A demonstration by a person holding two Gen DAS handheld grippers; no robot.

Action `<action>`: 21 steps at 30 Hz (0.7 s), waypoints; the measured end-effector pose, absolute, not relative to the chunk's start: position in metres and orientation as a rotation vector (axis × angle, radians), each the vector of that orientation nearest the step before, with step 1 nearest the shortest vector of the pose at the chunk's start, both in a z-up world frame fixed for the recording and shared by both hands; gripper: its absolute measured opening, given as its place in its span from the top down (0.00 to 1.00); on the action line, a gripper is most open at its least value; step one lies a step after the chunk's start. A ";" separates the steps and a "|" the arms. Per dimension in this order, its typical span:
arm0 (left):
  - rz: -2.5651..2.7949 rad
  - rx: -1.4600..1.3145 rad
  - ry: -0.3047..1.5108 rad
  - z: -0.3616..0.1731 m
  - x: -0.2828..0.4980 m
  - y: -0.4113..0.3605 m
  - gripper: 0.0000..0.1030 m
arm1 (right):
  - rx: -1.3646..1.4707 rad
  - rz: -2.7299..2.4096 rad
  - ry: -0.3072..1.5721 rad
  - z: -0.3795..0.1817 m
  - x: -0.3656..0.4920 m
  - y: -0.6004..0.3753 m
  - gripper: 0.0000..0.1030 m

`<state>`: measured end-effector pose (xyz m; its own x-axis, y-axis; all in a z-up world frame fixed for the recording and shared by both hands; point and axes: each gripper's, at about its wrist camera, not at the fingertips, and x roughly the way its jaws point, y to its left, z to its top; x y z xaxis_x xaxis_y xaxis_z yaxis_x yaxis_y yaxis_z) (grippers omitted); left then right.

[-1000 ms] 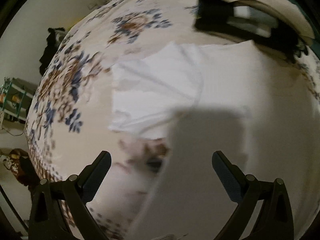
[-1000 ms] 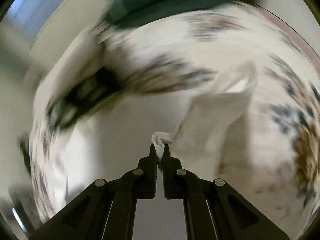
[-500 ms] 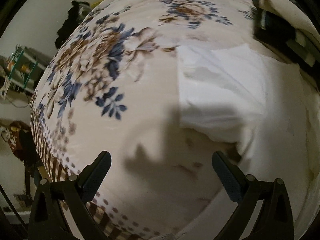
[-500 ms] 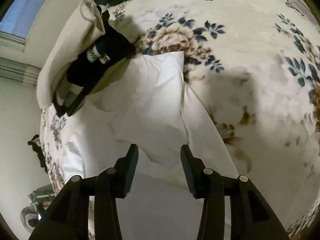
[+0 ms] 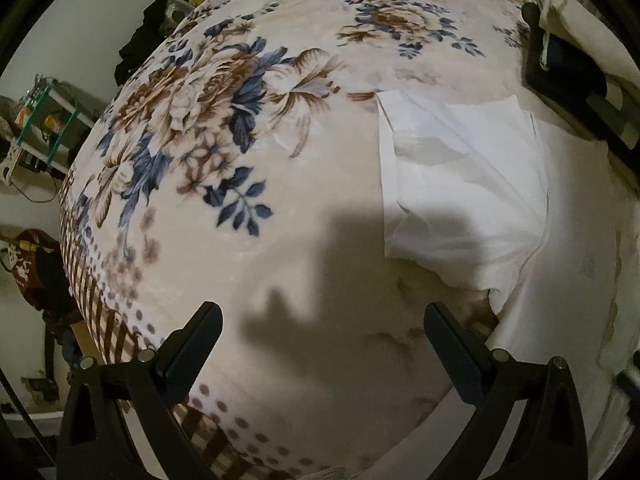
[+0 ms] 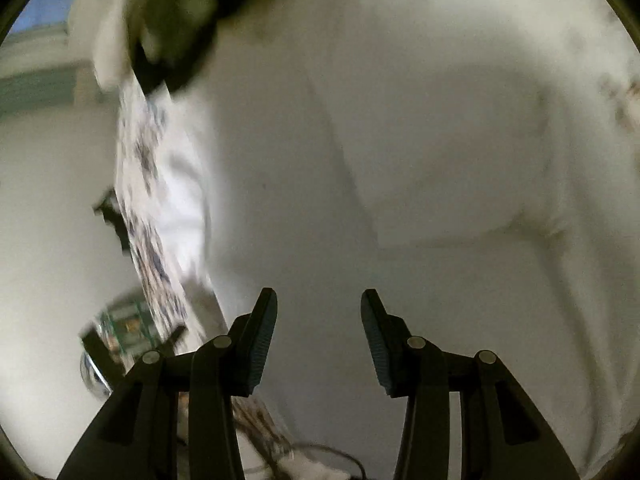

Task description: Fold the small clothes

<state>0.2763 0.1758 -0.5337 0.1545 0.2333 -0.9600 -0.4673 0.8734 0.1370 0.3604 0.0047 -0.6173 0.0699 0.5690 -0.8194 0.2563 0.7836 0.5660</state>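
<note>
A white garment [image 5: 460, 184] lies partly folded on the floral blanket [image 5: 240, 120], to the right of my left gripper [image 5: 322, 320]. That gripper hangs open above bare blanket, with nothing between its fingers and its shadow on the bed. The right wrist view is blurred. In it my right gripper [image 6: 319, 312] stands open close over the smooth white garment [image 6: 400, 160], gripping nothing. A fold edge runs across the cloth ahead of its fingers.
A stack of black and cream things [image 5: 568, 68] sits beyond the garment at the bed's far right. The bed's edge drops off at the left, where a shelf [image 5: 40, 120], dark clothing [image 5: 148, 32] and a red bag [image 5: 28, 264] stand. A cable [image 6: 320, 456] lies below the right gripper.
My right gripper has opened and let go of the pinched white cloth, then dropped close to the garment. My left gripper slid left over the blanket, then stayed put.
</note>
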 end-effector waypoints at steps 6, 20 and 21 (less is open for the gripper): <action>0.366 -0.651 1.384 -0.559 0.279 0.199 0.00 | 0.735 0.097 1.466 -0.621 0.375 -0.036 0.55; 0.331 -0.933 1.180 -0.581 0.338 0.200 0.95 | 0.818 -0.017 1.537 -0.651 0.313 -0.067 0.55; 0.318 -0.881 1.160 -0.572 0.344 0.194 0.96 | 0.818 -0.019 1.535 -0.650 0.315 -0.064 0.55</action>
<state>0.3443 0.1941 -0.5717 0.4012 -0.2101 -0.8916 -0.6359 0.6367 -0.4362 0.3148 -0.0637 -0.6498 0.0900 0.4737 -0.8761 0.4953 0.7419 0.4520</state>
